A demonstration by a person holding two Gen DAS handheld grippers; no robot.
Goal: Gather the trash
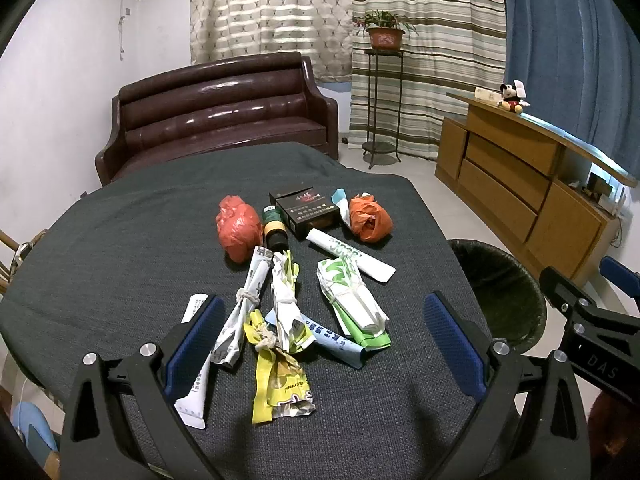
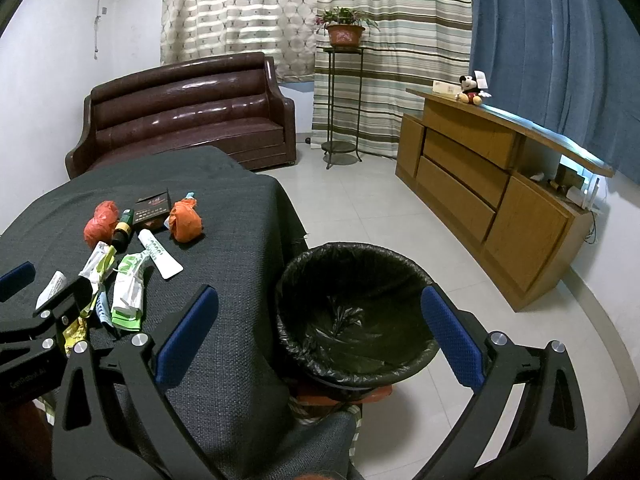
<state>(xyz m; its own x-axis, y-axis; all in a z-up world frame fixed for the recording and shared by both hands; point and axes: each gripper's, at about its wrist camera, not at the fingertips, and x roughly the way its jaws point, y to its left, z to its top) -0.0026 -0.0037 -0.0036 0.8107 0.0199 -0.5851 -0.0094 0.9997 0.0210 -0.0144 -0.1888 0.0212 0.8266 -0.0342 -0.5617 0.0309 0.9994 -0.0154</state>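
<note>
on the dark cloth surface (image 1: pixel 120 248), from the left: a white tube (image 1: pixel 195 360) under the left tongs' (image 1: pixel 324 344) left finger, knotted white wrappers (image 1: pixel 244 312), a yellow wrapper (image 1: pixel 276 380), a green-and-white packet (image 1: pixel 352 304). further back, a crumpled red bag (image 1: pixel 236 228), a small dark bottle (image 1: pixel 274 228) lying beside it, a black box (image 1: pixel 310 210), a second white tube (image 1: pixel 352 258), an orange bag (image 1: pixel 368 218). left tongs spread wide, hovering over the wrappers, pinching nothing. right of the surface, just past its edge, a bin (image 2: pixel 352 312) lined with a black bag; inside, only folds of the liner plain to see, anything more too dark to tell. right tongs (image 2: pixel 320 332) spread wide above the bin's mouth, holding nothing. all trash on the surface, none visibly in the bin.
</note>
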